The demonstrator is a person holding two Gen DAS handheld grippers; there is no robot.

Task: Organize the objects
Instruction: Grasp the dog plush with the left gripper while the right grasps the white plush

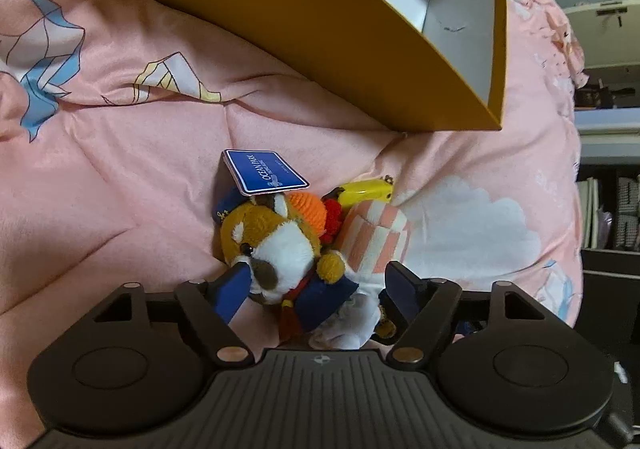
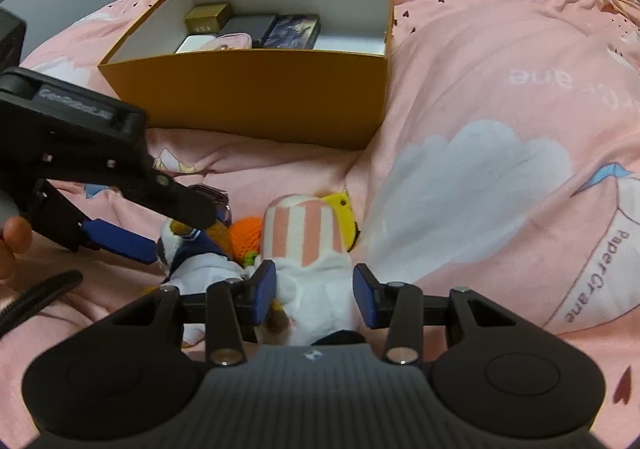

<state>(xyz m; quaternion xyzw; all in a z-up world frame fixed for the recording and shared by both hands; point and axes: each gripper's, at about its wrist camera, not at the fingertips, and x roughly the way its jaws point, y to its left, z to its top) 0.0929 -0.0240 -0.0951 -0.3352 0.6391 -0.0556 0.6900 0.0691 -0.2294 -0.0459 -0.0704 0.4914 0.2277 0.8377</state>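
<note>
Plush toys lie clustered on the pink quilt [image 2: 480, 89], at 6 o'clock from the orange box [image 2: 248, 97]. Left gripper [image 1: 320, 285] jaws spread wide, straddling the dog plush [image 1: 272, 245] without clamping it. Right gripper [image 2: 315, 291] jaws open around the striped plush [image 2: 304, 237]; grip not established.

The box [image 1: 304, 29] ahead of the left gripper [image 1: 316, 281] is cut off by the top edge; its contents are mostly hidden behind the near wall. The dog toy [image 2: 192, 249] left of the right gripper [image 2: 316, 289] is partly covered. Lower toy bodies are hidden.
</note>
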